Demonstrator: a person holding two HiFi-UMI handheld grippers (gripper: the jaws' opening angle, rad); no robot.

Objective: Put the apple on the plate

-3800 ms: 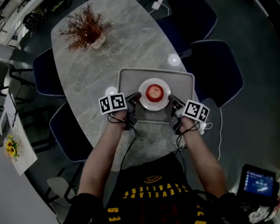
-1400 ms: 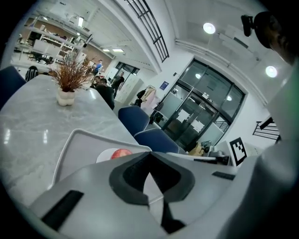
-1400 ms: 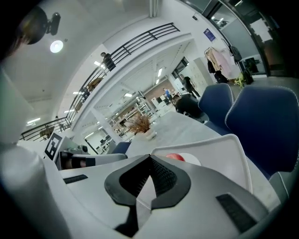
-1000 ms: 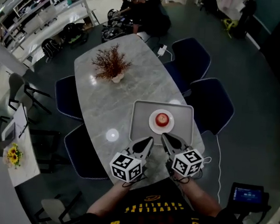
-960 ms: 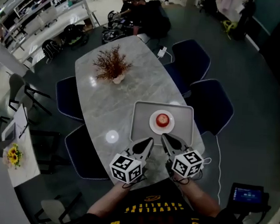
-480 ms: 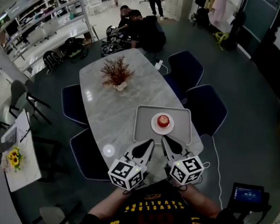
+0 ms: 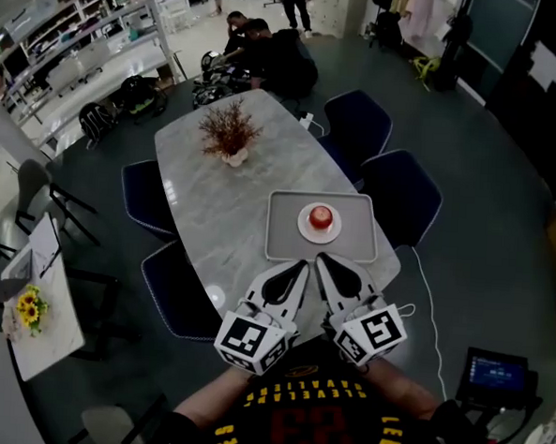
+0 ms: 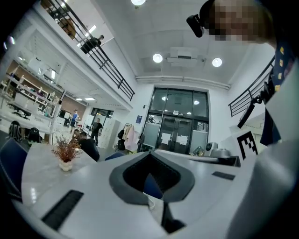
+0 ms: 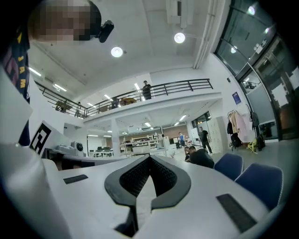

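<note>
Your left gripper (image 7: 300,265) hangs on the near side of the grey rectangular tray (image 7: 285,234), just short of its edge and touching nothing. Its fingers are pressed together with nothing between them. On that tray sits the white round plate (image 7: 303,229), and the red apple (image 7: 321,216) rests at the plate's middle, so the task's thing is already where it belongs. Your right gripper (image 7: 321,258) hangs beside the left one, also on the tray's near side, fingers likewise closed on nothing.

By my reading the placing step is finished. The next move calls for no grasp at all, only keeping both tools off the tray so the plate is not nudged.

Counting, left to right: two of the four dark blue chairs (image 7: 148,195) stand left of the tray. One reddish dried plant in a pale pot (image 7: 229,129) stands beyond the tray to its left on the grey marbled oval counter (image 7: 208,212). Then come one tray, one plate, one apple and two grippers, and the other two chairs stand right of the tray.
</note>
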